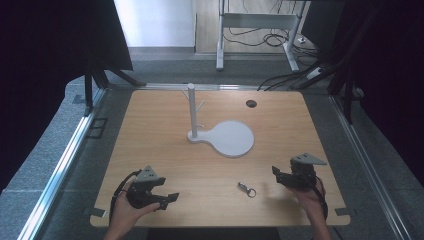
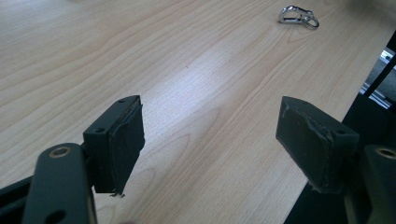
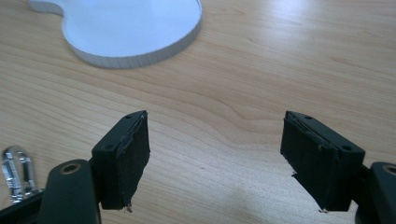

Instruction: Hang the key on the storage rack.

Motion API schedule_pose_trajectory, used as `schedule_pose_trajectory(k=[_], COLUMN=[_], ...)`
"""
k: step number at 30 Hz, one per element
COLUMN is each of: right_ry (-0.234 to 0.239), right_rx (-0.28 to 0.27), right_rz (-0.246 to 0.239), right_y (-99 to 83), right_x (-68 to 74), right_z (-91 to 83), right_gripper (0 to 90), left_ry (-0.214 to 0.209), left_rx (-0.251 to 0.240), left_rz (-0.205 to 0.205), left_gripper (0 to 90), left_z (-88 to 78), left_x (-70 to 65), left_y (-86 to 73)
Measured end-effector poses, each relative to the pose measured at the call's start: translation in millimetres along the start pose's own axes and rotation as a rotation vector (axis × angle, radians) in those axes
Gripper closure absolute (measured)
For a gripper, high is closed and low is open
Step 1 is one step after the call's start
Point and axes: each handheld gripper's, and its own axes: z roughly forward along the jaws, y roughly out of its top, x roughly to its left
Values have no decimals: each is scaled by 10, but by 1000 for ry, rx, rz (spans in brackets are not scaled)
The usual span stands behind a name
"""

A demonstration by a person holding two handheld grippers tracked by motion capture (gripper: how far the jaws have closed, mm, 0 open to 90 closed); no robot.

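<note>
I hold my left gripper point(image 1: 167, 199) and right gripper point(image 1: 279, 174) low over the wooden table point(image 1: 150, 130), jaws spread, empty; the metal clasp point(image 1: 246, 189) lies between the 2, near the white stand point(image 1: 227, 137).

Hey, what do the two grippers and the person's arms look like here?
Both grippers, left and right, are black, each topped by a grey three-cornered plate, with a black cable trailing back along the wrist. The fingers are blocky, with screw holes and frayed black pads. The forearms are bare, no sleeves in sight.

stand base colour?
White stand base, clearest in the right gripper view.
</note>
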Motion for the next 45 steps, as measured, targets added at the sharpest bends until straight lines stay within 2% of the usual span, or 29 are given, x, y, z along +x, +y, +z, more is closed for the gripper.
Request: schedule_pose_trajectory(k=[3,6,8,16,18,26,27,29,30,39,45], right_ry=[4,9,43,65,97,109,125,130,143,166,188], right_rx=[2,7,27,36,56,97,123,133,162,246,263], right_rz=[-4,13,30,2,-26,-76,-97,-106,-129,-178,-191], right_y=[15,15,20,76,79,96,128,143,187,358,436], right_x=[-3,-17,-25,-1,-11,-56,-50,-43,-27,11,16], right_z=[-36,-47,-66,-141,-189,-173,-161,-158,-146,-168,-206], right_gripper=[253,253,254,287,320,360,367,373,385,418,438], left_ry=[-1,0,-1,-2,4,7,4,3,4,5,5], left_rx=[-7,-10,-7,5,3,0,-5,-9,-13,-18,-16], left_rz=[6,9,10,-2,-12,-22,-21,-20,-21,-30,-29], left_gripper=[239,238,238,239,239,239,239,239,239,239,239], left_z=[-24,-33,-36,-20,-35,-32,-44,-54,-65,-89,-80], left_x=[-16,-24,-26,-11,5,21,18,18,22,50,36], left_y=[10,12,13,-3,-17,-20,-17,-16,-16,-23,-19])
